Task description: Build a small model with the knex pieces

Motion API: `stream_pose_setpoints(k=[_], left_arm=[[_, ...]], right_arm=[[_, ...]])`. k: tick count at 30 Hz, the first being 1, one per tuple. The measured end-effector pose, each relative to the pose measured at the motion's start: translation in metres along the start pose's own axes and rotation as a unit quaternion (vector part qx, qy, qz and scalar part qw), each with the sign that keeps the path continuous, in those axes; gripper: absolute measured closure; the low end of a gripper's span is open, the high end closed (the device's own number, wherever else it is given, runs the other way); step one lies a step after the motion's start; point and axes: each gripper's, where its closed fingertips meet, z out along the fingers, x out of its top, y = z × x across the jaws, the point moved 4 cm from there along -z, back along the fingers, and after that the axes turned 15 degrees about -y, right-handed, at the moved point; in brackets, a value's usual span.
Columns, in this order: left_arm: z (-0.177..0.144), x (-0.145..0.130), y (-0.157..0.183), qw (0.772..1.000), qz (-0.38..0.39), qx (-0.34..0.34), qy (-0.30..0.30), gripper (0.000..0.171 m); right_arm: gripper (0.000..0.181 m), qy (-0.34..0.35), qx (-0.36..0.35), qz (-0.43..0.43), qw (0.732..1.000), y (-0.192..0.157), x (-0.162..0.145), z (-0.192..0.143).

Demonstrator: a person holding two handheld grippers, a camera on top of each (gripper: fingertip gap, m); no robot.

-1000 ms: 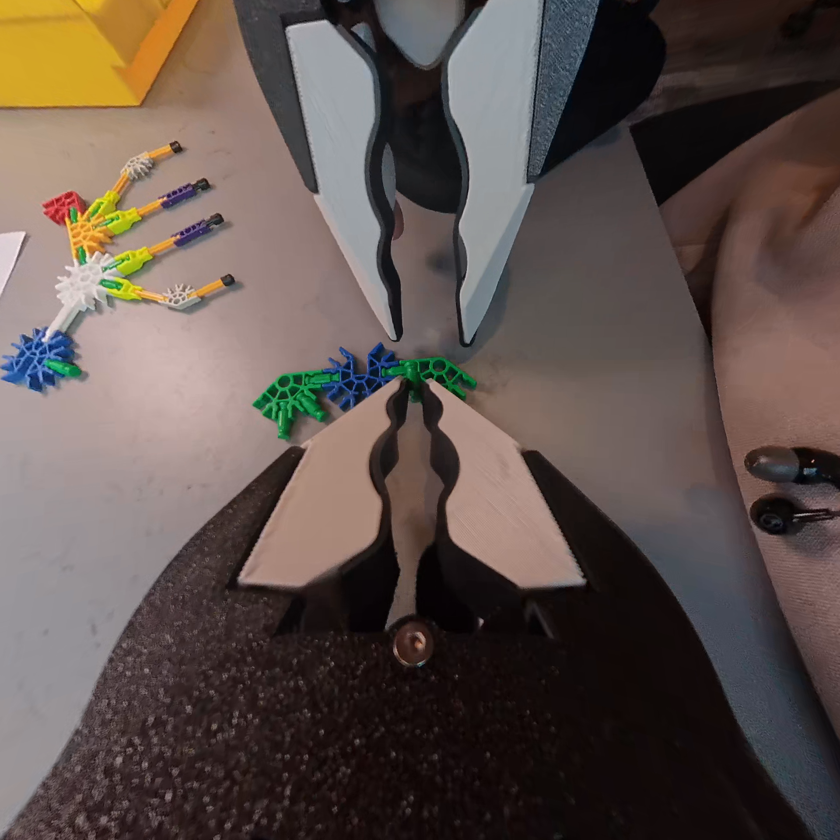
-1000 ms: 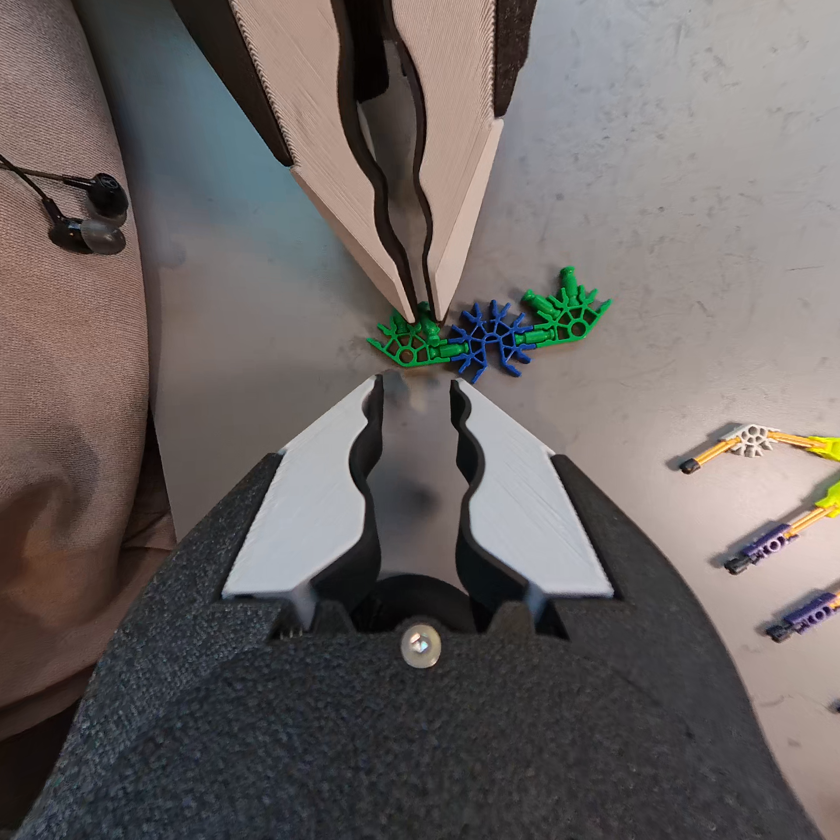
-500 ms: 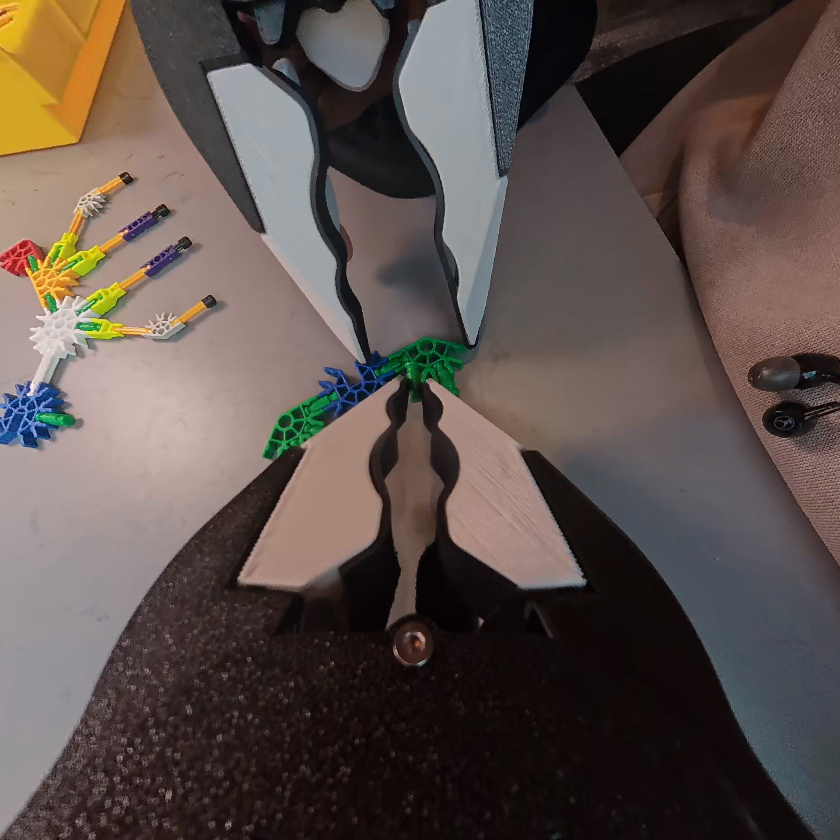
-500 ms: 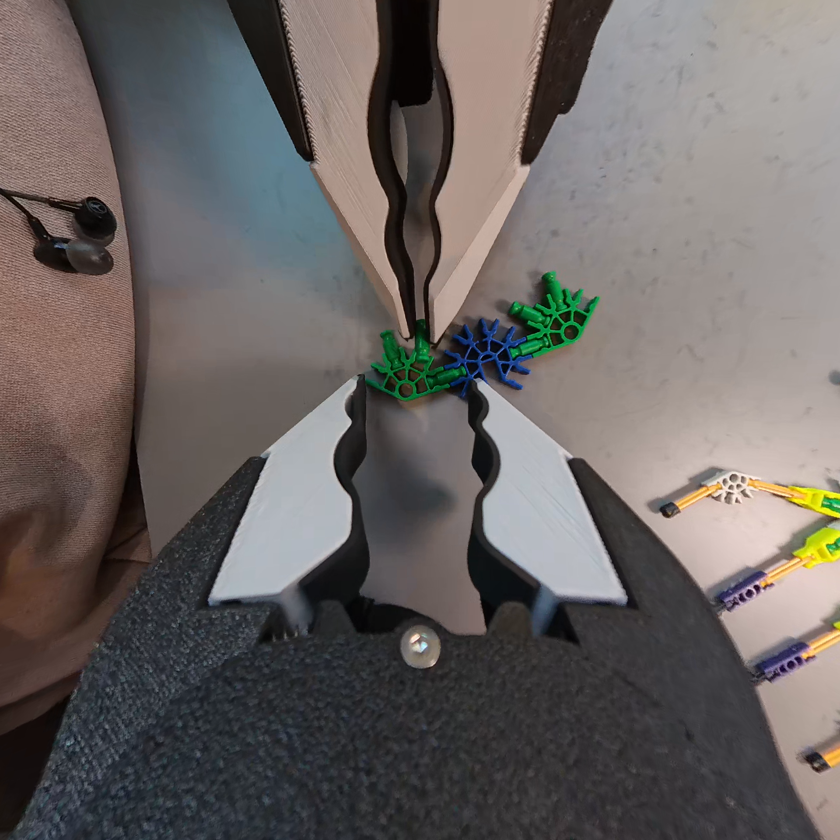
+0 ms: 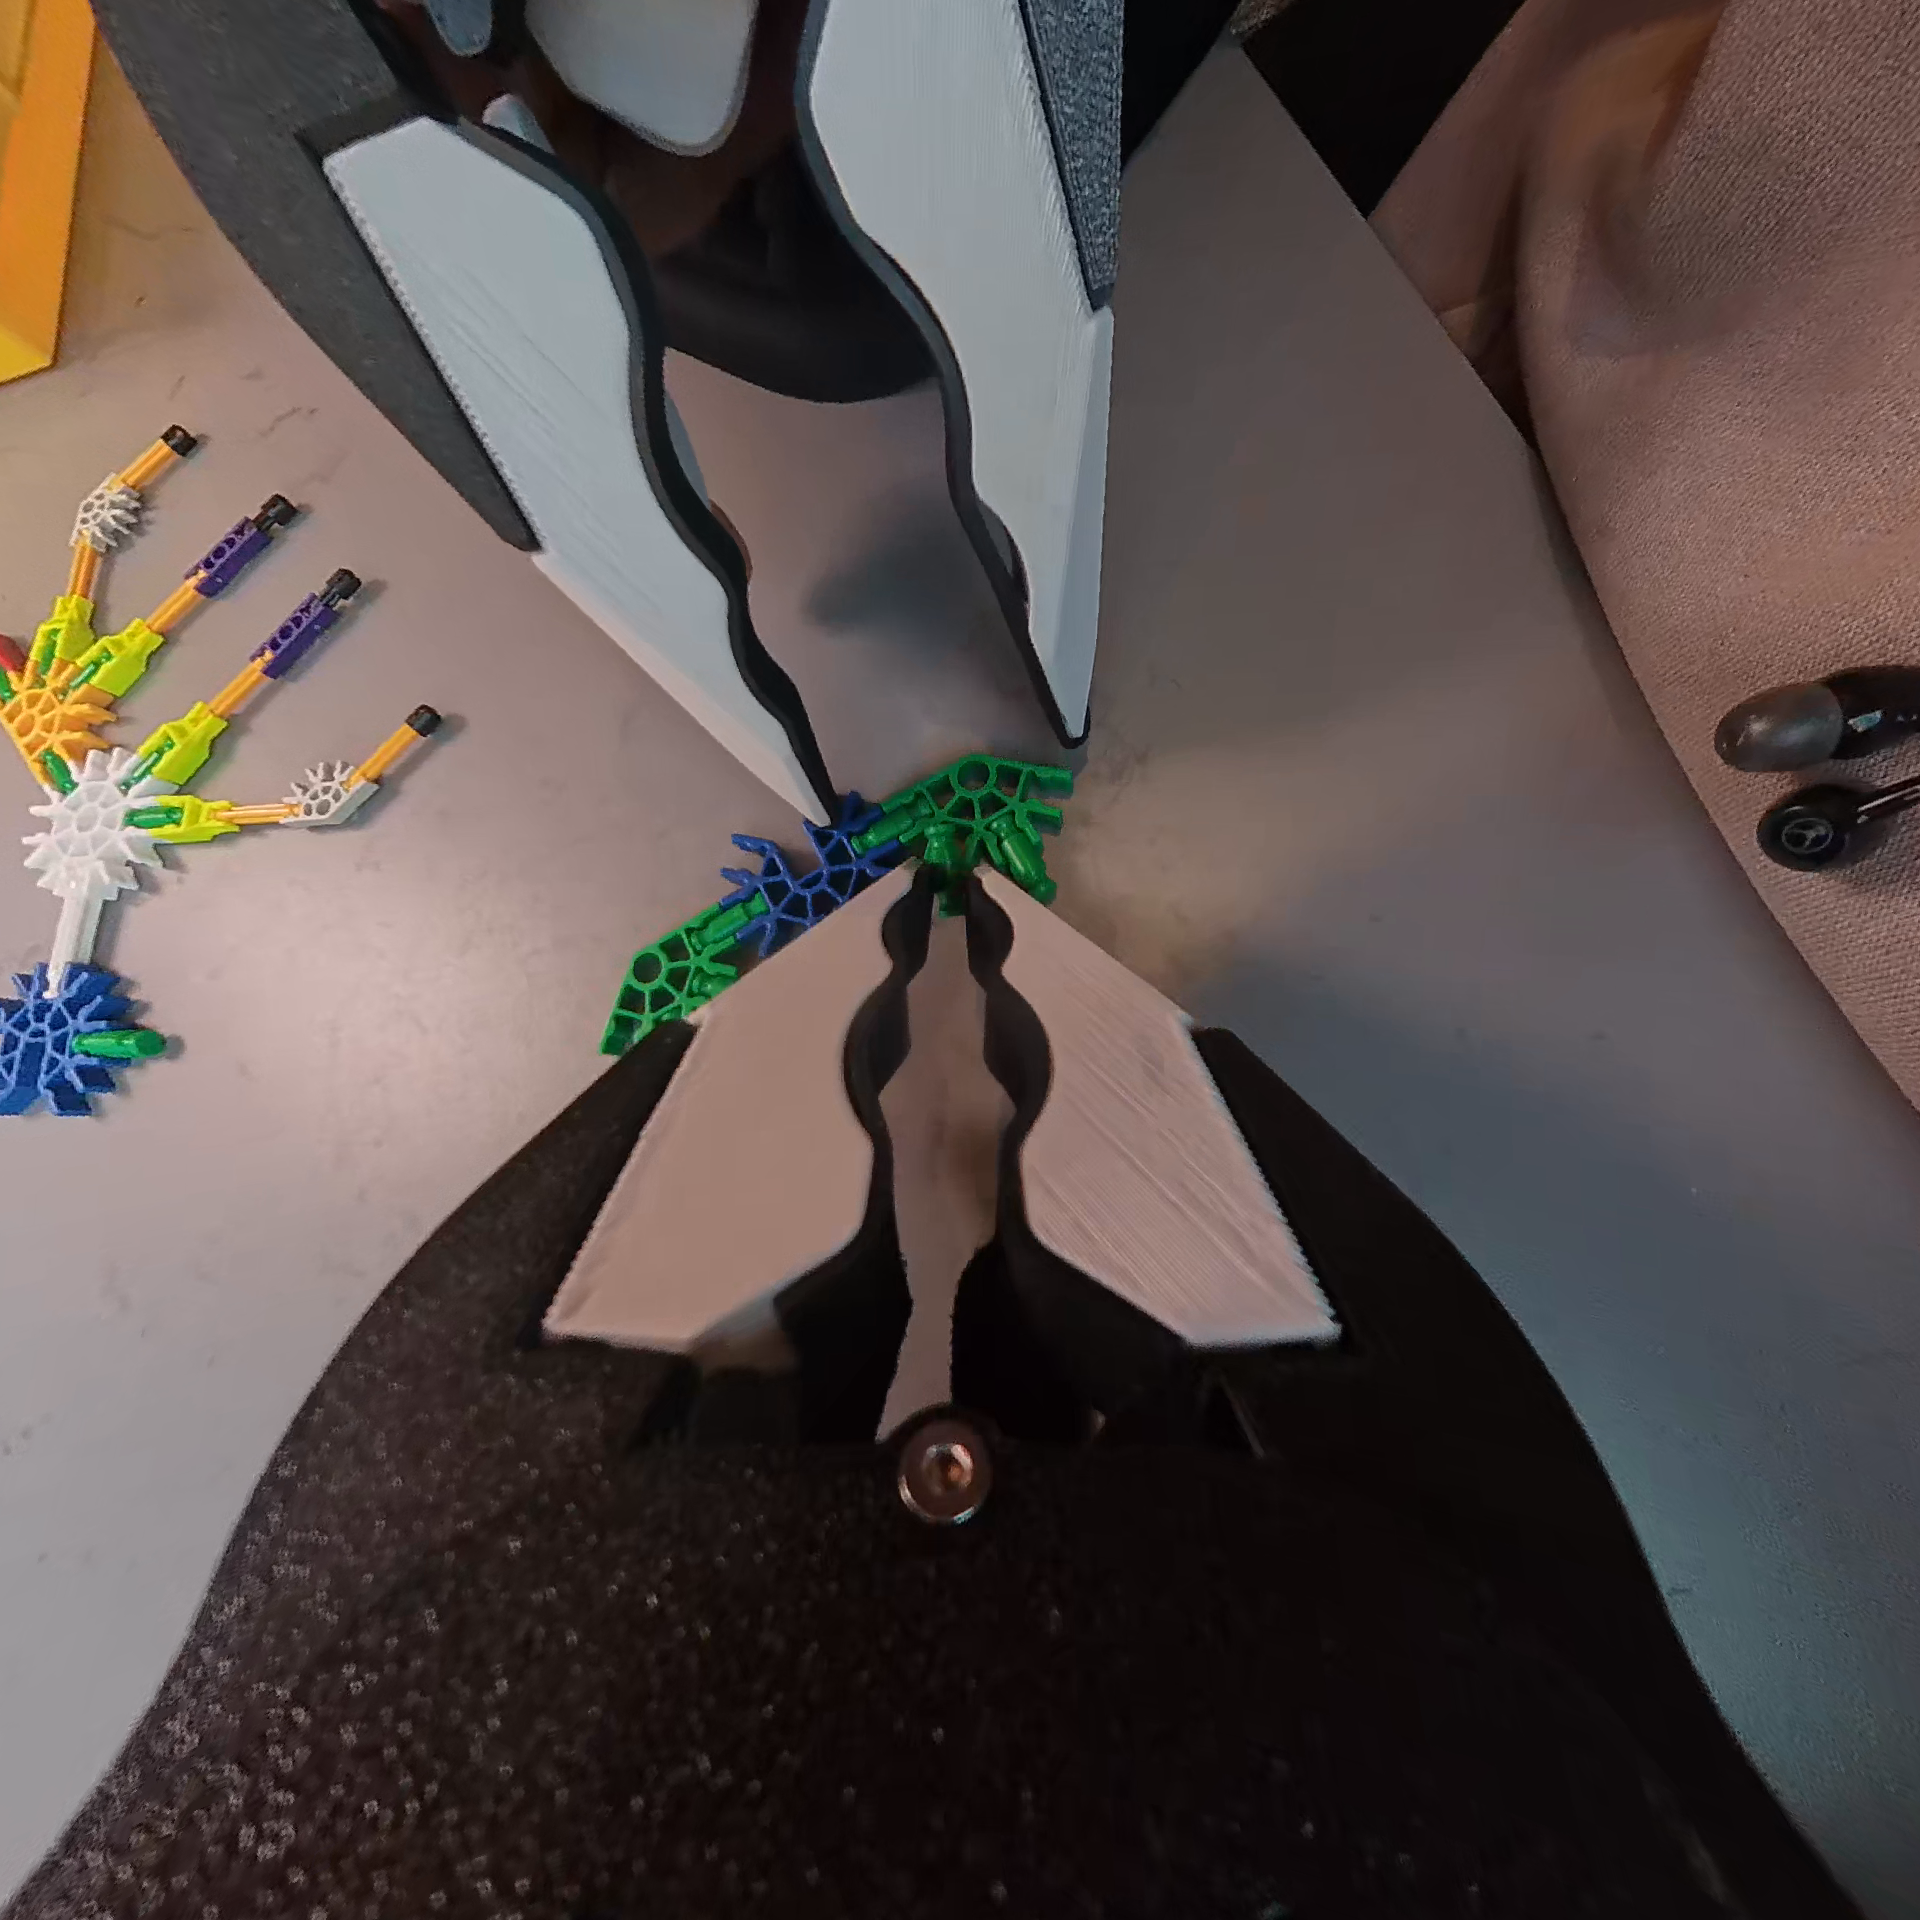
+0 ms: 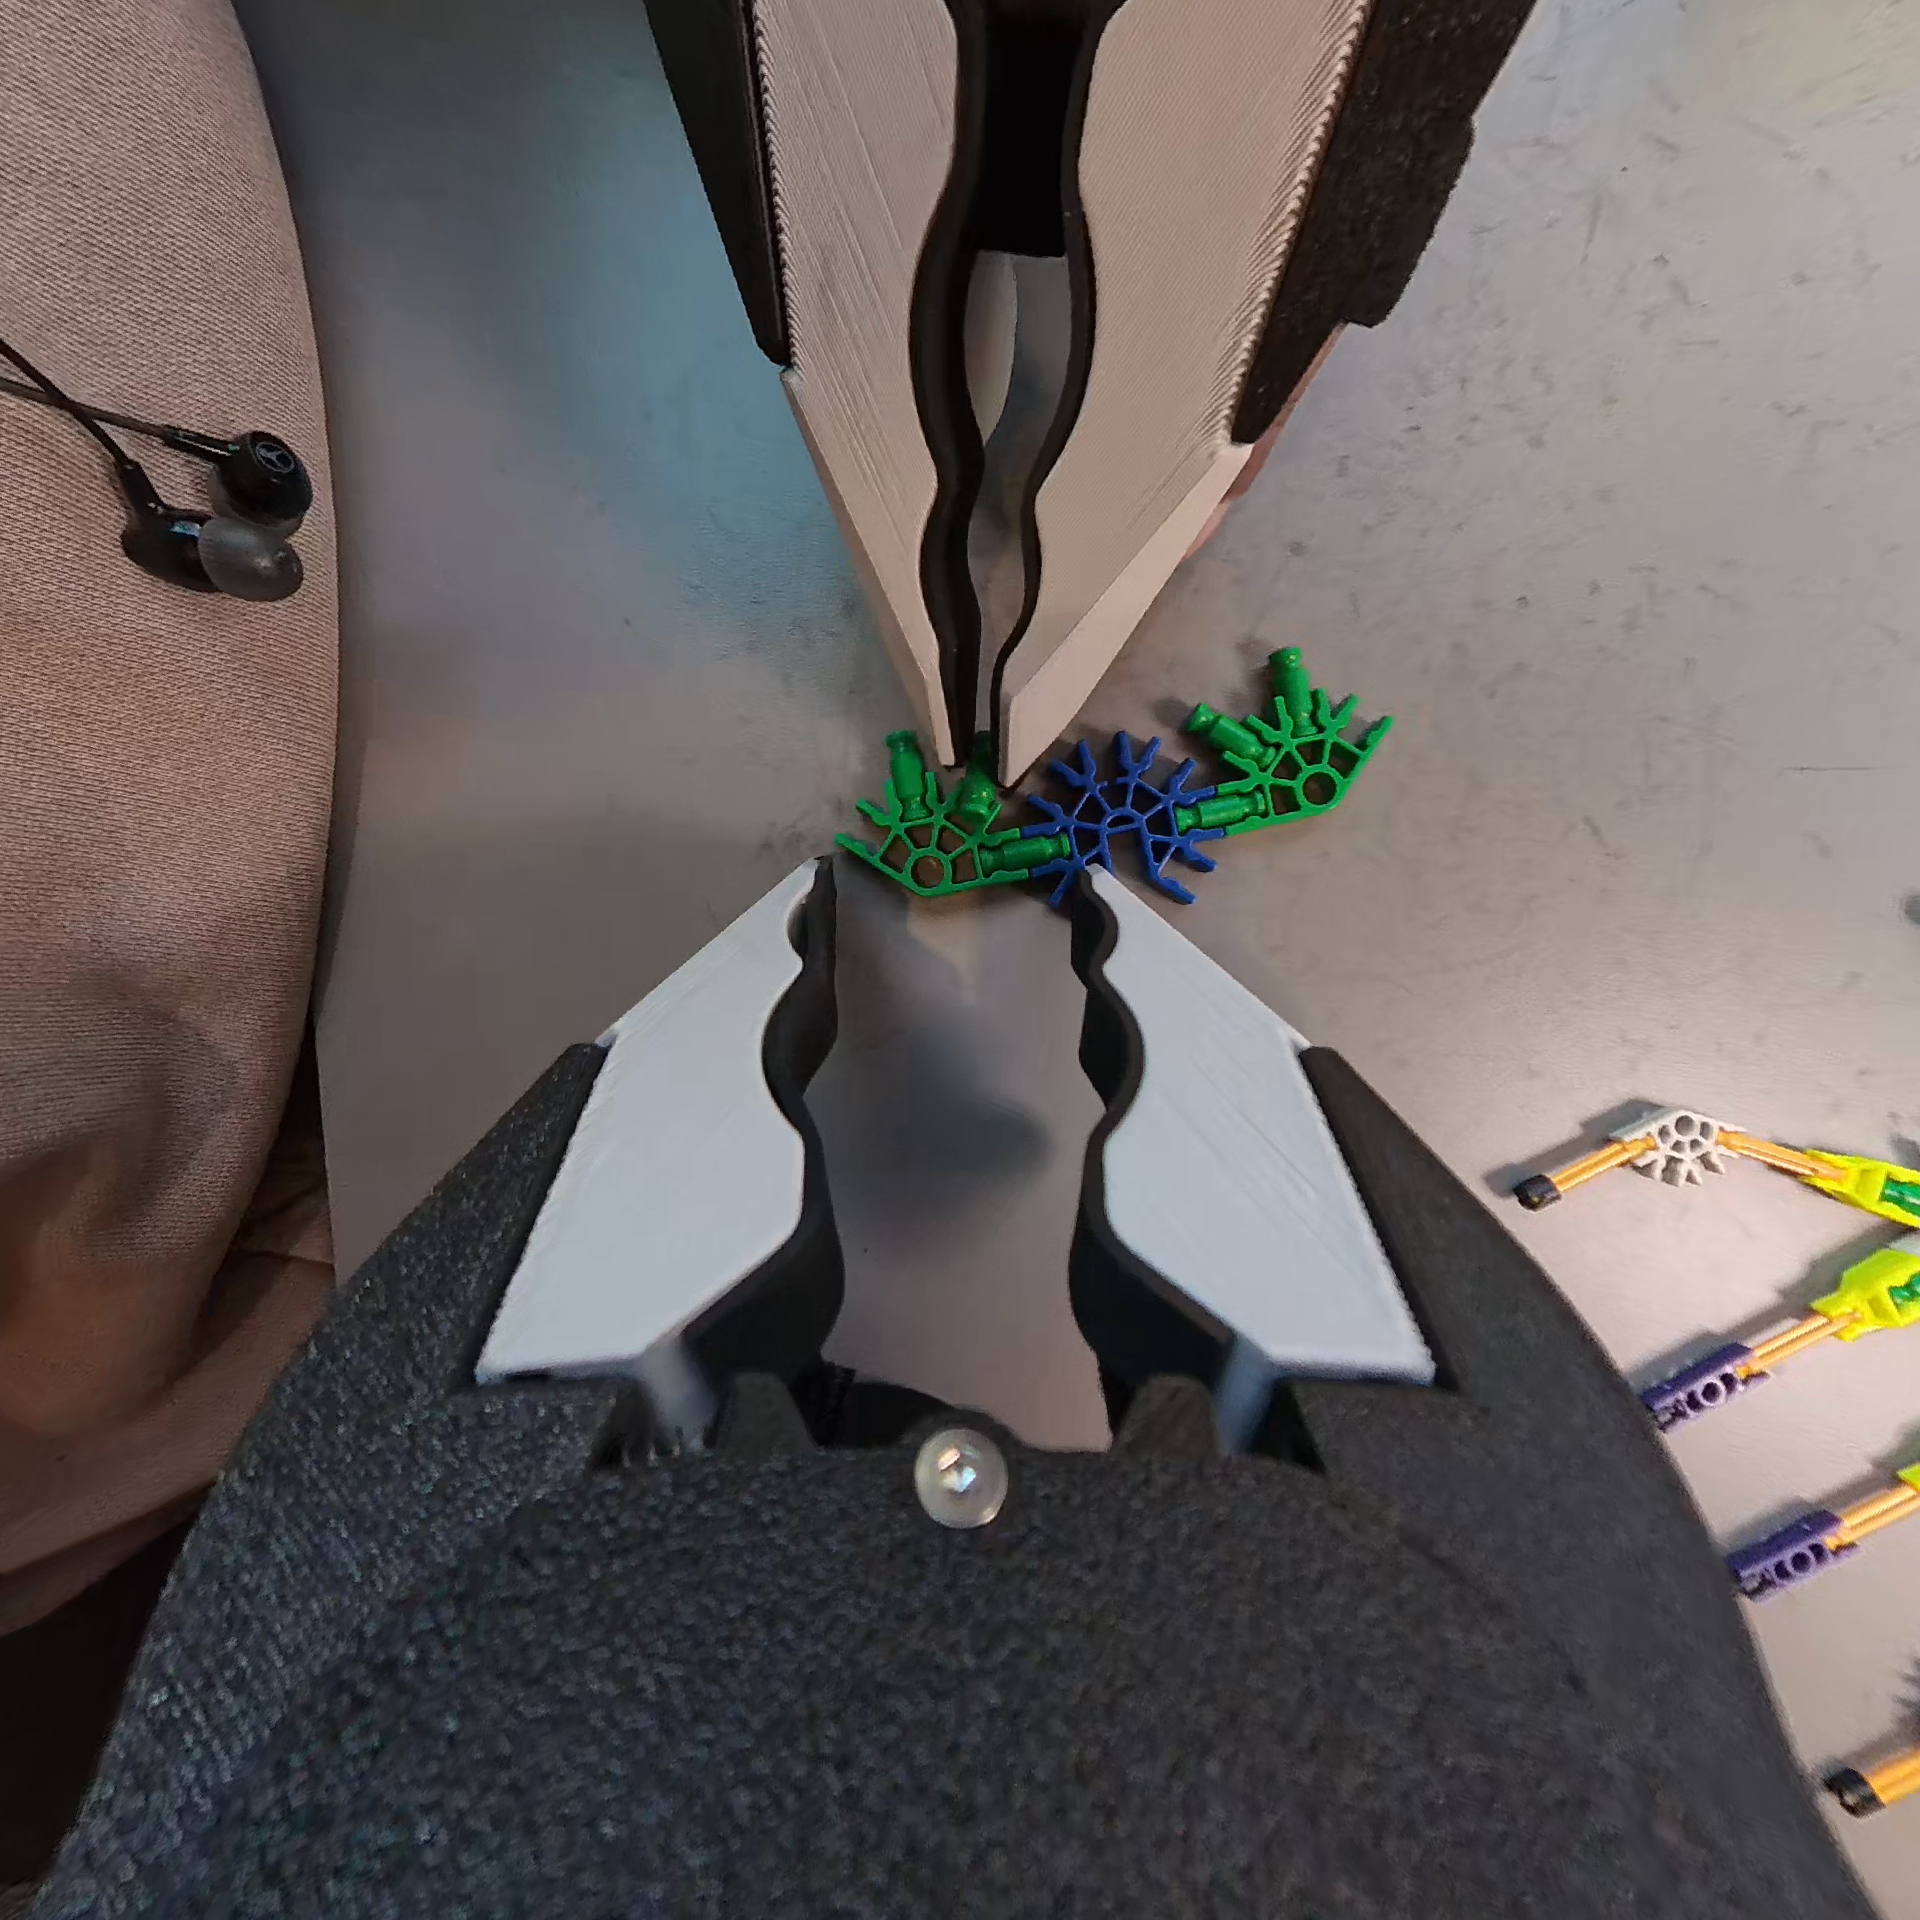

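A small flat assembly lies on the grey table: a green connector [image 5: 971, 795] [image 6: 925, 857], a blue snowflake connector [image 5: 800, 883] [image 6: 1117, 821] and a second green connector [image 5: 665, 977] [image 6: 1299, 769], joined by short green rods. My left gripper [image 5: 945, 878] [image 6: 977, 758] is shut on a short green rod sticking out of the first green connector. My right gripper [image 6: 951, 878] [image 5: 945, 769] is open and faces it from the other side. Its tips stand at either end of that same connector, one beside the blue piece.
A multicoloured hand-shaped rod assembly [image 5: 94, 748] [image 6: 1870, 1184] lies on the table to one side. A yellow box [image 5: 21, 208] stands at the far corner. Black earphones [image 5: 1808, 769] [image 6: 218, 509] rest on beige fabric [image 6: 125, 831] past the table edge. The grippers are tip to tip, or close to it. It is some 15 centimeters from my right tips to the multicoloured hand-shaped rod assembly [image 6: 1870, 1184]. My left wrist view [image 5: 190, 811] looks at it from another angle.
My right gripper opened wider and moved in until its tips flank the green connector. The left gripper kept its hold and the assembly swung slightly on the table.
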Motion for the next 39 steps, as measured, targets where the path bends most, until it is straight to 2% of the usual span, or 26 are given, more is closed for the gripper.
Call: stream_pose_setpoints(k=[16,23,29,39], left_arm=[[0.000,0.002,0.002,0.997,0.073,-0.028,-0.024,0.163],[-0.011,0.003,-0.002,0.999,0.016,-0.041,0.002,0.162],[-0.009,-0.002,-0.004,0.997,-0.055,-0.062,0.005,0.170],[-0.002,0.005,-0.001,0.996,-0.039,-0.085,-0.013,0.171]], right_arm=[[0.134,0.001,0.010,-0.049,0.999,-0.002,0.002,0.001],[0.134,0.007,0.011,-0.049,0.999,-0.003,0.002,0.001],[0.134,0.006,0.013,-0.050,0.999,-0.003,0.002,0.001],[0.136,0.004,0.007,-0.046,0.999,-0.002,0.004,0.002]])
